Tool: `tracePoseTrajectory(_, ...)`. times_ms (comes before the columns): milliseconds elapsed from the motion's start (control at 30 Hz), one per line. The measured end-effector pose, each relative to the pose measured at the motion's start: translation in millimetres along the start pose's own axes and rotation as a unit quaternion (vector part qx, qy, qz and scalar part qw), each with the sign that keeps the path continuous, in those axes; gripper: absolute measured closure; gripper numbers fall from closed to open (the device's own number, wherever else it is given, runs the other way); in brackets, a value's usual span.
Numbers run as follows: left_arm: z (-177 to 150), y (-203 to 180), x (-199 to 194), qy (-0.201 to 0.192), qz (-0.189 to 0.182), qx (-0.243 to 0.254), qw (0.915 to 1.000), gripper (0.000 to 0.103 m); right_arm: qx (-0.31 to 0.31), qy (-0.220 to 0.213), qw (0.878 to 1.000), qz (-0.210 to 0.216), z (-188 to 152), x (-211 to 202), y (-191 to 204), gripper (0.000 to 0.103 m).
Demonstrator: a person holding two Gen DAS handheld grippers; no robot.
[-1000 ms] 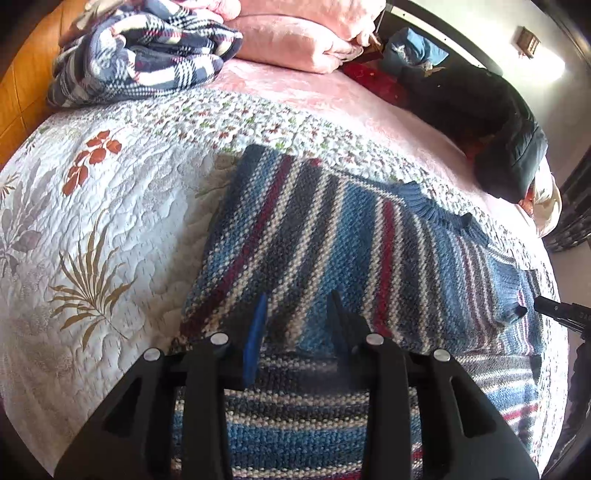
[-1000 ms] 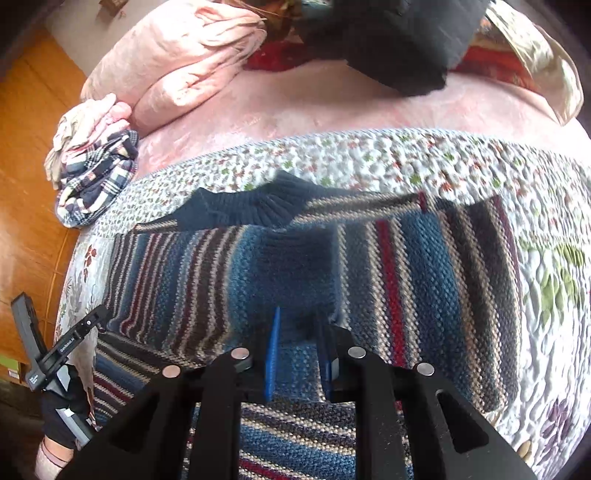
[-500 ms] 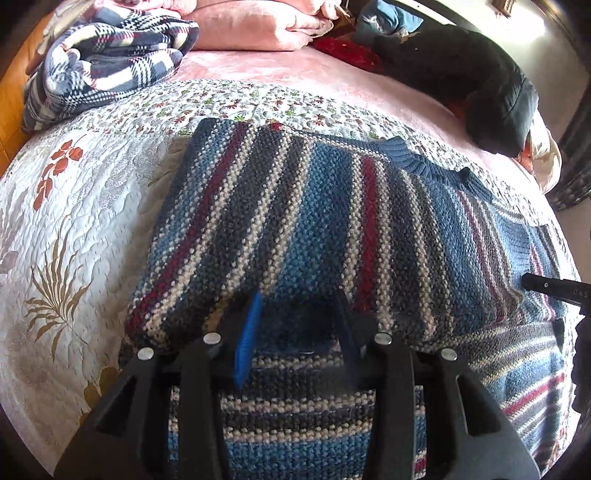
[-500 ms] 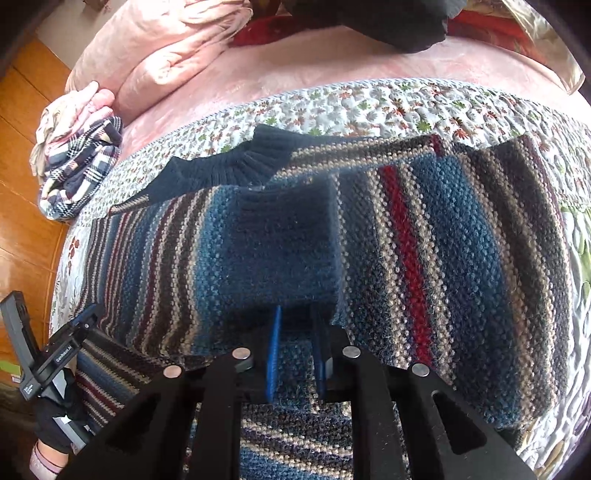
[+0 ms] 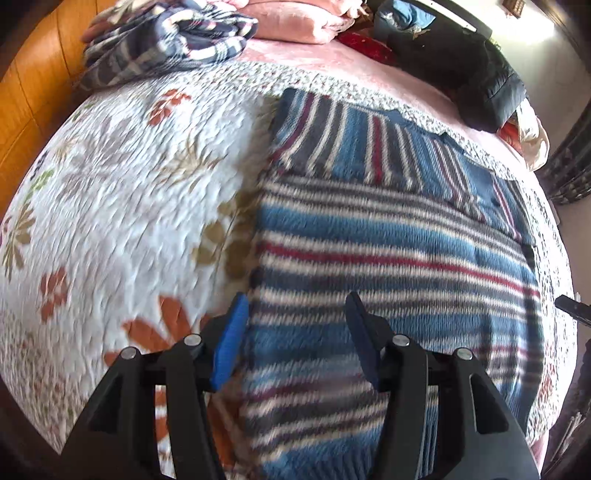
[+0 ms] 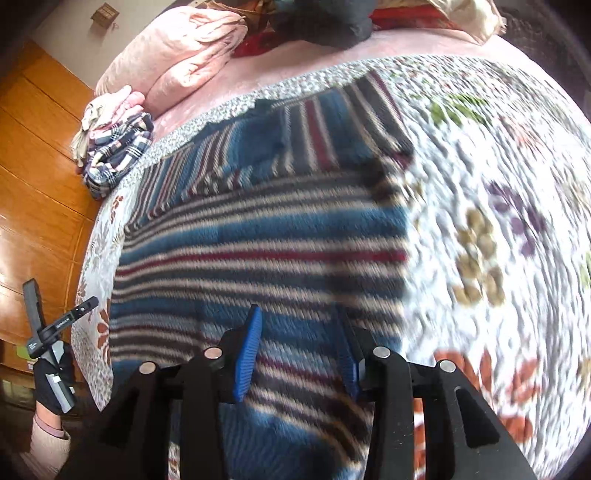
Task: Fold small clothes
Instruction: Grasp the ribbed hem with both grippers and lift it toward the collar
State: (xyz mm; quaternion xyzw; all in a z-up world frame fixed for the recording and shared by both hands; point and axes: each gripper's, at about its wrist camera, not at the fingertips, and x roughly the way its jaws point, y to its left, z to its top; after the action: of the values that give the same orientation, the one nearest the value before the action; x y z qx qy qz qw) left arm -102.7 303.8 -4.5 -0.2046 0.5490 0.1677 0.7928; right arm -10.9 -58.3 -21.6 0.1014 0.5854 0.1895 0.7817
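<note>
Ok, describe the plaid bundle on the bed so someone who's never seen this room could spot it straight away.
Start at the bed's floral quilt and look to its far corner, by the orange wooden floor. The plaid bundle lies crumpled there, just in front of the pink pillows. Its navy-and-white check sets it apart from the striped sweater spread flat mid-bed.

Small white lettering on the left gripper (image 6: 61, 325) handle, too tiny and blurred to read; no other writing
</note>
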Motion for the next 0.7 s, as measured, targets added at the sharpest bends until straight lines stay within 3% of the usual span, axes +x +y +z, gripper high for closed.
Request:
tracePoseTrajectory(167, -66.4, 16.3, -14.3, 0.042, 0.010, -0.001, 0.9990, 0.046, 0.033, 0.007, 0.999, -0.029, -77.0, -22.2, -22.7, 0.059)
tracePoseTrajectory(300, -93.6, 22.9, -18.1, 0.053, -0.012, -0.026, 0.9982, 0.046, 0.077, 0.015, 0.997, -0.005, -110.2, -27.0, -34.4, 0.057)
tracePoseTrajectory(467, -113.1, 18.6, -8.7, 0.064, -0.035, -0.039, 0.9966, 0.046, 0.085, 0.035, 0.996, 0.020, -131.6, -14.9, -29.4, 0.055)
tracePoseTrajectory(700, -123.6, 17.9, 7.5, 0.069, -0.034, -0.061, 0.9952, 0.045, 0.101, 0.056, 0.993, 0.030, -142.7, 11.6, -21.5, 0.055)
